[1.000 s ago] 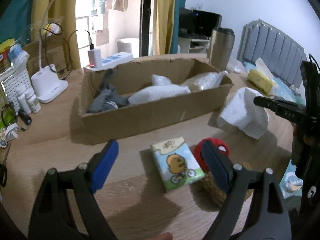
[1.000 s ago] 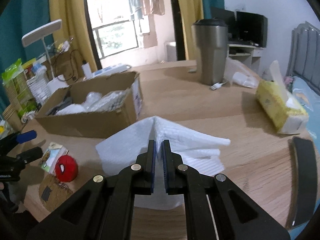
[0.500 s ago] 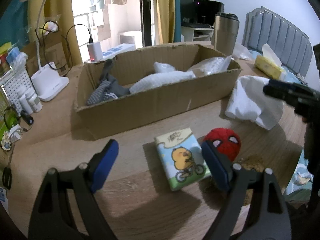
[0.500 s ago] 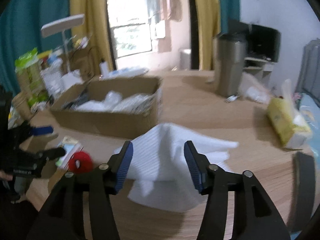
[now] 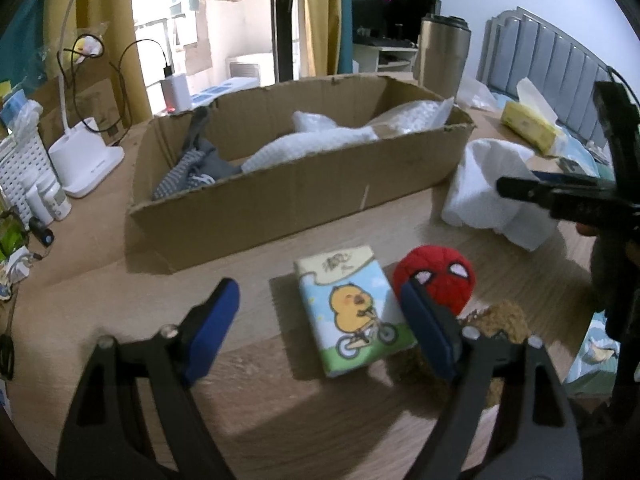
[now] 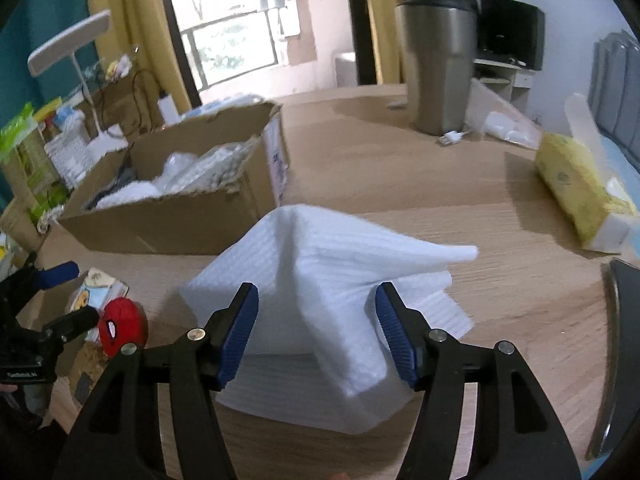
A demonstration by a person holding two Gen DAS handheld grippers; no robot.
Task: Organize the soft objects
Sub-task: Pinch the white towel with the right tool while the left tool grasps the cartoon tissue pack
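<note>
A cardboard box (image 5: pixel 280 196) holds white foam sheets and a grey sock (image 5: pixel 192 164). In front of it lie a tissue pack (image 5: pixel 352 308) with a yellow chick and a red Spider-Man plush ball (image 5: pixel 440 280). My left gripper (image 5: pixel 316 328) is open just above the pack, its right finger before the ball. A white foam sheet (image 6: pixel 320 280) is heaped on the table right of the box (image 6: pixel 168 216). My right gripper (image 6: pixel 316 328) is open over this sheet, not gripping it. It also shows in the left wrist view (image 5: pixel 532 188).
A steel tumbler (image 6: pixel 436 60) stands behind, a yellow tissue pack (image 6: pixel 580 184) to the right. A white lamp base (image 5: pixel 84 160), bottles and a basket crowd the left. A brown coaster (image 5: pixel 492 320) lies near the front table edge.
My right gripper let go of the white foam sheet and opened wide; the sheet now rests on the table. My left gripper stayed open and moved a little closer to the tissue pack.
</note>
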